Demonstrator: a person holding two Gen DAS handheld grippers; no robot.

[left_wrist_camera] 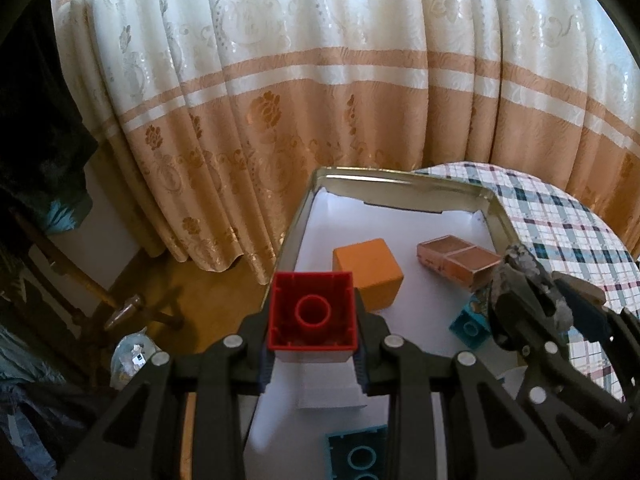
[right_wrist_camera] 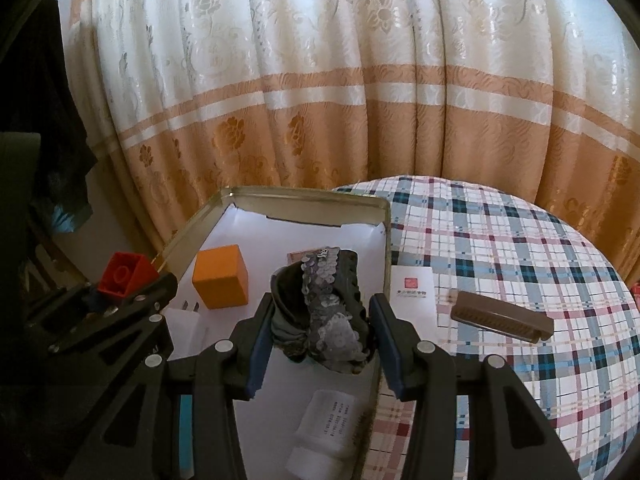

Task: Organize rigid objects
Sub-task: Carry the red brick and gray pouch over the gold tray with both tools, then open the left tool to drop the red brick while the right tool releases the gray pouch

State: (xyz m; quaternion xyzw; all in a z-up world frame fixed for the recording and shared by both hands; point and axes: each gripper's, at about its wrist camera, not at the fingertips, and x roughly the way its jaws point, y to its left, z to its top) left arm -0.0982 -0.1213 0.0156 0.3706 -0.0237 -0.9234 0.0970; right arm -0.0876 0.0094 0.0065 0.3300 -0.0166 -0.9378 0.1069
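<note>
Holding a red building block (left_wrist_camera: 313,312) with its hollow underside toward the camera, the left gripper (left_wrist_camera: 314,354) is clamped on the block's two side walls and hangs over the near left part of the tin tray (left_wrist_camera: 400,179). The right gripper (right_wrist_camera: 320,334) has a dark, silver-speckled rigid object (right_wrist_camera: 320,312) between its blue pads (right_wrist_camera: 260,344); the piece fills the gap and looks gripped, though where the right pad meets it is in shadow.

The tray sits at the left edge of a worktop under a plaid cloth (right_wrist_camera: 520,240) and is lined in white. Inside it lie an orange cube (left_wrist_camera: 368,276), a pinkish two-part box (left_wrist_camera: 460,262) beyond and to the right of the cube, a teal block (left_wrist_camera: 468,326) near the right gripper, another teal block (left_wrist_camera: 360,456) at the near end, and a white plug-like piece (left_wrist_camera: 332,390) just below the red block. A white cylinder with a printed label (right_wrist_camera: 324,428) lies at the near right of the tray. Still out on the cloth are a brown comb-like bar (right_wrist_camera: 502,318) and a white card (right_wrist_camera: 412,288) beside the tray wall.

The step in hand looks like placing — both grippers carry a piece above the tray. Next, each calls for a bare patch of liner: the red block probably left of the orange cube, the dark piece between the cube and the right wall, lowered clear of the teal block before the pads part — then the bar on the cloth likely remains.
</note>
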